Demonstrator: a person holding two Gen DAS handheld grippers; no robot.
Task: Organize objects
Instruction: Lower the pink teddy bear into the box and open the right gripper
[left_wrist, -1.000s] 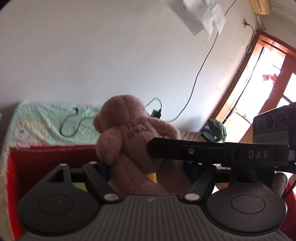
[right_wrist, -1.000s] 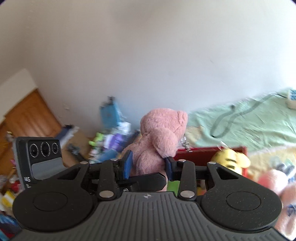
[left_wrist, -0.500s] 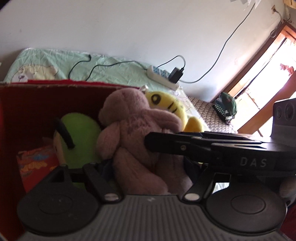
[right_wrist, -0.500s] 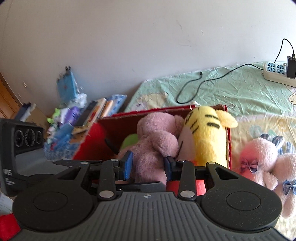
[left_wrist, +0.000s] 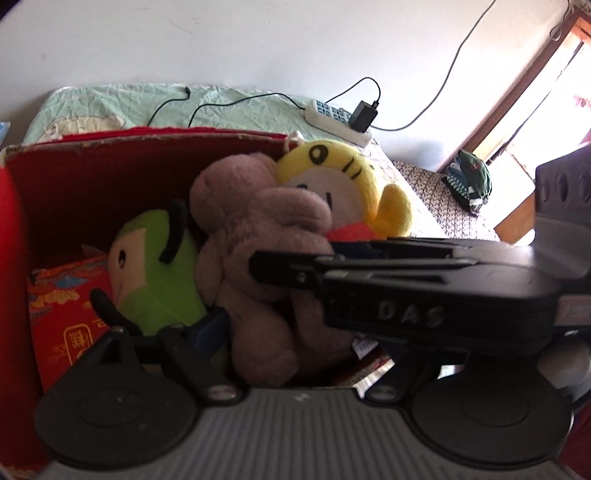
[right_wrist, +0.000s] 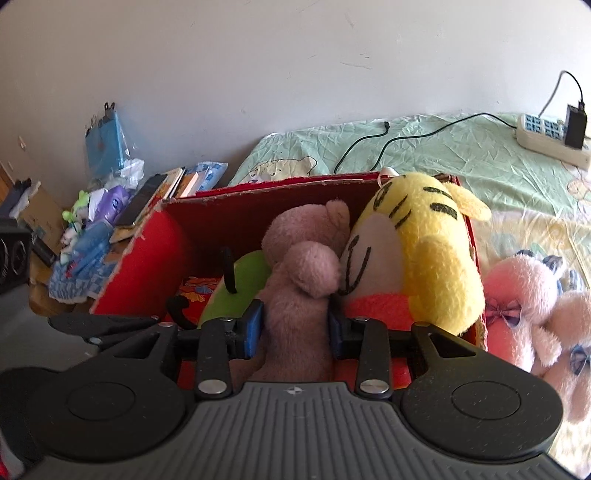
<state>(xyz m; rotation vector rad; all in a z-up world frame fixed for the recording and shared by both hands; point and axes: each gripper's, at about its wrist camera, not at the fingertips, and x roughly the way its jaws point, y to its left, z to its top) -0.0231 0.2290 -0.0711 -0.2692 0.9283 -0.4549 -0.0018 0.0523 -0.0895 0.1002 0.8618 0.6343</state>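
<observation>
A brownish-pink teddy bear (left_wrist: 251, 236) (right_wrist: 303, 266) stands upright inside an open red box (left_wrist: 92, 177) (right_wrist: 236, 210), squeezed between a green plush (left_wrist: 155, 266) (right_wrist: 240, 277) and a yellow tiger plush (left_wrist: 332, 173) (right_wrist: 436, 258). My right gripper (right_wrist: 295, 325) is shut on the bear's body, a blue pad on each side. My left gripper (left_wrist: 291, 332) holds the bear's legs. Its left pad presses the leg, and its other finger is hidden behind the right gripper (left_wrist: 406, 288), which crosses in front.
A red printed packet (left_wrist: 62, 314) lies in the box's left corner. The box sits on a bed with a green sheet (right_wrist: 461, 162). Pink plush toys (right_wrist: 524, 295) lie to its right, a power strip (right_wrist: 546, 136) and cables behind, and clutter (right_wrist: 103, 221) on the left.
Both grippers have carried the bear from above the box down into it. It now sits between the green plush and the yellow tiger.
</observation>
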